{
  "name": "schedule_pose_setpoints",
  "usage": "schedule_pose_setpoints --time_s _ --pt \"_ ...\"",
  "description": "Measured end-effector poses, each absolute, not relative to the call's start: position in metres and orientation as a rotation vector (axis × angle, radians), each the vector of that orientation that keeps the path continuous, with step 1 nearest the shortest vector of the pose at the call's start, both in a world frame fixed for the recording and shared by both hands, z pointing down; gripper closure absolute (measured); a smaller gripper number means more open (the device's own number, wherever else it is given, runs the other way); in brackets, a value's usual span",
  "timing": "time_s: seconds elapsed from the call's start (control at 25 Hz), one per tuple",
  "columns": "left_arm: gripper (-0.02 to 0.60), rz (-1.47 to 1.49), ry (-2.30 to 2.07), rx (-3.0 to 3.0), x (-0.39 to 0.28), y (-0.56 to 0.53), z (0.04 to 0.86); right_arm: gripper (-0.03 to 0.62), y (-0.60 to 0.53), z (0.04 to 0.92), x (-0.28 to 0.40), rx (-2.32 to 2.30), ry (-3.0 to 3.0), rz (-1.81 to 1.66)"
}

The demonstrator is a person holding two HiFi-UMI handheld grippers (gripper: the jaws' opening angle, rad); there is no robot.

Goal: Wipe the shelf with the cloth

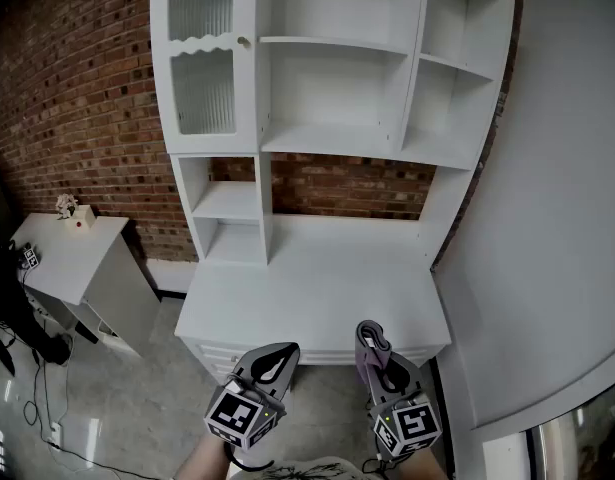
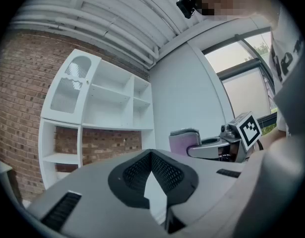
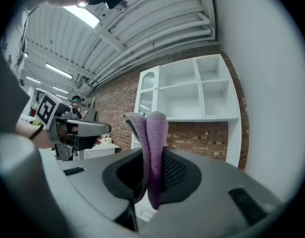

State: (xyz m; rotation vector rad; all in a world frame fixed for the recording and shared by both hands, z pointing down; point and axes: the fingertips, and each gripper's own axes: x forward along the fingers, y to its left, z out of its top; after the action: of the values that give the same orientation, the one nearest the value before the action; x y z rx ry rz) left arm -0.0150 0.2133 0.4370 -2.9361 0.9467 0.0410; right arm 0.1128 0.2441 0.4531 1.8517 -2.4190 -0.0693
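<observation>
The right tool view shows the cloth [image 3: 154, 128] clamped upright in the right tool [image 3: 152, 158]. The left tool [image 2: 151, 156] is closed and empty. The head view shows both tools low before the worktop [image 1: 287, 303], well short of the shelf [image 1: 332, 140].

The shelf [image 1: 332, 88] runs past the top edge of the head view, so its crown is cut off. Behind the ribbed glass door [image 1: 202, 63] the inside of that compartment shows only as a blur. On the small white cabinet [image 1: 72, 258] at the left stand little things [image 1: 72, 211] too small to name. The drawer fronts of the desk [image 1: 317, 298] are largely covered by the left gripper [image 1: 280, 356] and the right gripper [image 1: 372, 340]. The person's left forearm [image 1: 202, 460] is cut by the bottom edge. The lower end of the purple cloth [image 3: 154, 143] is buried between the right gripper's jaws
</observation>
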Motion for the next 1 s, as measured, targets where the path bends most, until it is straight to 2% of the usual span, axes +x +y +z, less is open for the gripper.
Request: schedule_pose_setpoints --time_s 0.56,1.0 --pt "0.577 0.034 0.996 -2.941 -0.03 0.192 0.44 0.523 0.222 0.46 0.098 1.886 -2.437 0.005" --pt "0.577 0.003 0.981 -2.97 -0.067 0.158 0.458 0.519 0.183 0.471 0.07 1.935 -2.403 0.077"
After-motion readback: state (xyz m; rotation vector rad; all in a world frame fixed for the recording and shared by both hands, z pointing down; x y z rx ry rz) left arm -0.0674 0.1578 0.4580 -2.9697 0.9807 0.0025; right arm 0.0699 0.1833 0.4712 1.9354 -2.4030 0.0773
